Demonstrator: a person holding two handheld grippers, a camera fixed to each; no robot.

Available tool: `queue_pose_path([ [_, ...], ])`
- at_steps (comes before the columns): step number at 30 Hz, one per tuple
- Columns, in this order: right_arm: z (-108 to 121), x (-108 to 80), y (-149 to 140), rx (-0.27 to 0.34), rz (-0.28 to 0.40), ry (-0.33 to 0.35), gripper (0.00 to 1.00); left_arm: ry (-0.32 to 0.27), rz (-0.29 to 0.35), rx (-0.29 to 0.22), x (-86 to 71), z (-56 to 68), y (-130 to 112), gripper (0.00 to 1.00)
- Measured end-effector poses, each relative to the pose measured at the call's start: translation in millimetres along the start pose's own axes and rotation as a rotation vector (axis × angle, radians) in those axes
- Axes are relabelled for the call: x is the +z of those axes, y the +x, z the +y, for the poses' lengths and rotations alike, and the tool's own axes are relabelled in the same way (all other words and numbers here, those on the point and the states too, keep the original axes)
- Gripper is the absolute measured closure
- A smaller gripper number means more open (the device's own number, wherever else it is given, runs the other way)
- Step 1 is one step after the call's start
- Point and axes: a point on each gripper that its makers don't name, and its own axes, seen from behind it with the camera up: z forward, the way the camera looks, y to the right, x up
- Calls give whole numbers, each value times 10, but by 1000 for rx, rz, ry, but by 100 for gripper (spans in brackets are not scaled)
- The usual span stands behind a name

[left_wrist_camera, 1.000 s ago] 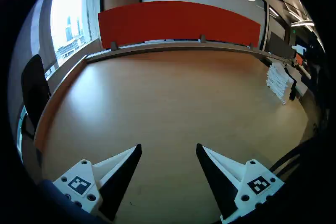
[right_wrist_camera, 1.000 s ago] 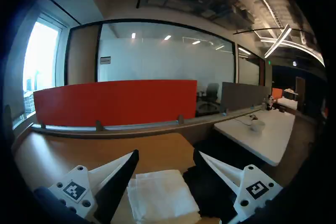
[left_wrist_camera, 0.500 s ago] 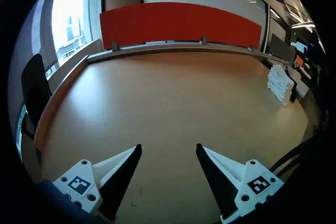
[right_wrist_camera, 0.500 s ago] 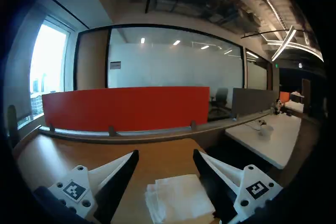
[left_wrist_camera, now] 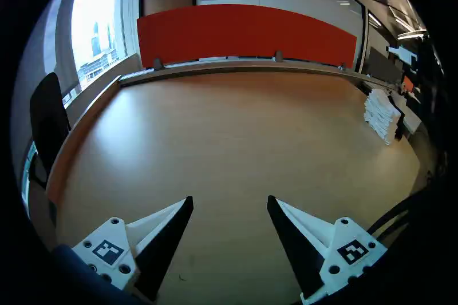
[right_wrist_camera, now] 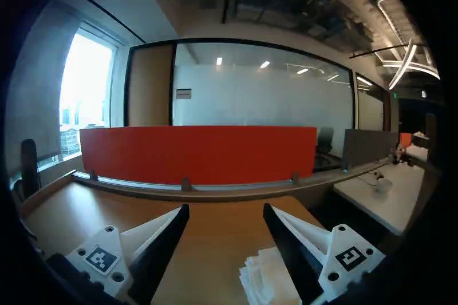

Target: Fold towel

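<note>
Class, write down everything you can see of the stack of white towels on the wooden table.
The stack of white towels is a pile of many folded cloth layers, whose edges show as thin lines down its side. It rests on the wooden table, close to the table edge at the right of the left gripper view. In the right gripper view it lies low, just beyond the open right gripper and partly hidden by one finger. The gripper does not hold it.

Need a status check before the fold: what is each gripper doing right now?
Left gripper: open, holding nothing.
Right gripper: open, holding nothing; towel stack not gripped.
</note>
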Motion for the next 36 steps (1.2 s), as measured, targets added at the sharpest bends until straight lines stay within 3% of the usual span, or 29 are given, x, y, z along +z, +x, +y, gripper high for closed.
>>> queue_pose_path([
  [8, -396, 29, 71, 8, 19, 54, 0, 3, 7, -2, -8, -22, 8, 4],
  [14, -511, 45, 50, 2, 14, 74, 0, 9, 42, -1, -3, -86, 182, 4],
  [26, -678, 36, -20, -2, -5, 96, 0, 66, 237, -29, 87, -385, 1202, 4],
  [36, -769, -11, -45, -2, -12, 105, 0, 128, 421, -39, 27, -623, 2091, 4],
])
